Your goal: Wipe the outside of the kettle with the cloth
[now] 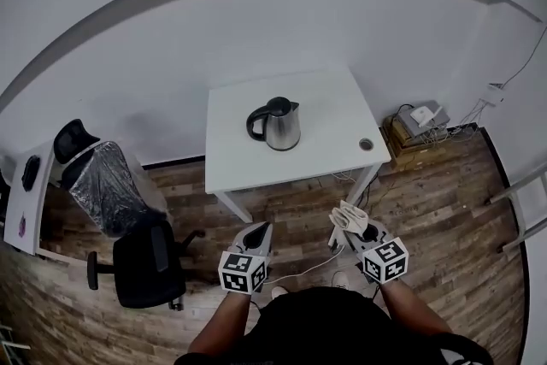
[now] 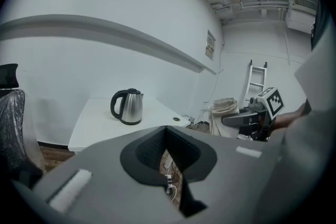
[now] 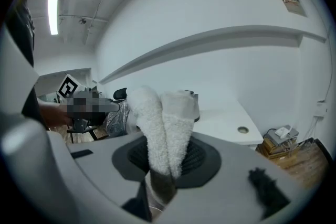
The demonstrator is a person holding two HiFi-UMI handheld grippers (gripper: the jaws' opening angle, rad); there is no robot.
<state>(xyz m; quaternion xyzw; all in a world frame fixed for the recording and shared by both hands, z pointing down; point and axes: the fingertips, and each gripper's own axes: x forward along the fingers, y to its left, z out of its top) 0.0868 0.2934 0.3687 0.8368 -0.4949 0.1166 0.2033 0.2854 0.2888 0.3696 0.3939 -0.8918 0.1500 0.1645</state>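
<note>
A steel kettle [image 1: 280, 126] with a black handle and lid stands upright on the white table [image 1: 333, 150], handle turned left. It also shows far off in the left gripper view as the kettle [image 2: 128, 107]. Both grippers hang well short of the table, over the wooden floor. My right gripper [image 1: 349, 222] is shut on a white fluffy cloth [image 3: 165, 126], folded and sticking up between the jaws; the cloth [image 1: 348, 216] points toward the table. My left gripper [image 1: 256, 237] is shut with nothing in it; its jaws meet in the left gripper view [image 2: 169, 152].
A black office chair [image 1: 145, 261] stands left of me. A second chair wrapped in plastic [image 1: 101, 175] is beside a small desk at far left. Boxes and cables [image 1: 419, 128] sit right of the table. A ladder [image 1: 521, 209] leans at the right wall.
</note>
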